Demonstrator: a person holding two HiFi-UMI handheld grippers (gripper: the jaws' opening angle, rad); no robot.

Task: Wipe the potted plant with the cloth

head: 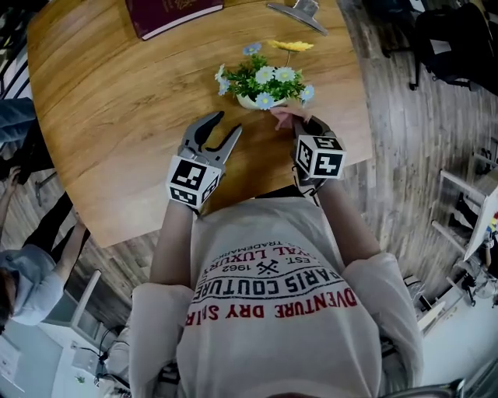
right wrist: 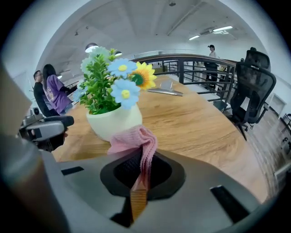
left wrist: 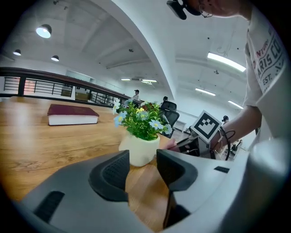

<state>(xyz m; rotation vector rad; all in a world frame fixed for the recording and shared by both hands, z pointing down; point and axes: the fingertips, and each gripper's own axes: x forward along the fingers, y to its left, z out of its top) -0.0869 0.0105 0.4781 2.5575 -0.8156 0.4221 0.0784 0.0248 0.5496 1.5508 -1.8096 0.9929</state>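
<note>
A potted plant (head: pixel 264 82) with green leaves and blue, white and yellow flowers stands in a white pot (left wrist: pixel 138 149) on the round wooden table (head: pixel 117 109). My right gripper (head: pixel 299 124) is shut on a pink cloth (right wrist: pixel 136 141), which bunches out of the jaws and lies against the near side of the pot (right wrist: pixel 113 124). My left gripper (head: pixel 226 124) hovers open and empty a little to the left of the pot. In the left gripper view the pot shows straight ahead between the spread jaws of the left gripper (left wrist: pixel 142 166).
A dark red book (head: pixel 171 14) lies at the table's far side, and a metal object (head: pixel 299 12) lies to its right. The table edge curves close to the right gripper. A black office chair (right wrist: pixel 254 86) stands beyond the table. People (right wrist: pixel 50 86) sit in the background.
</note>
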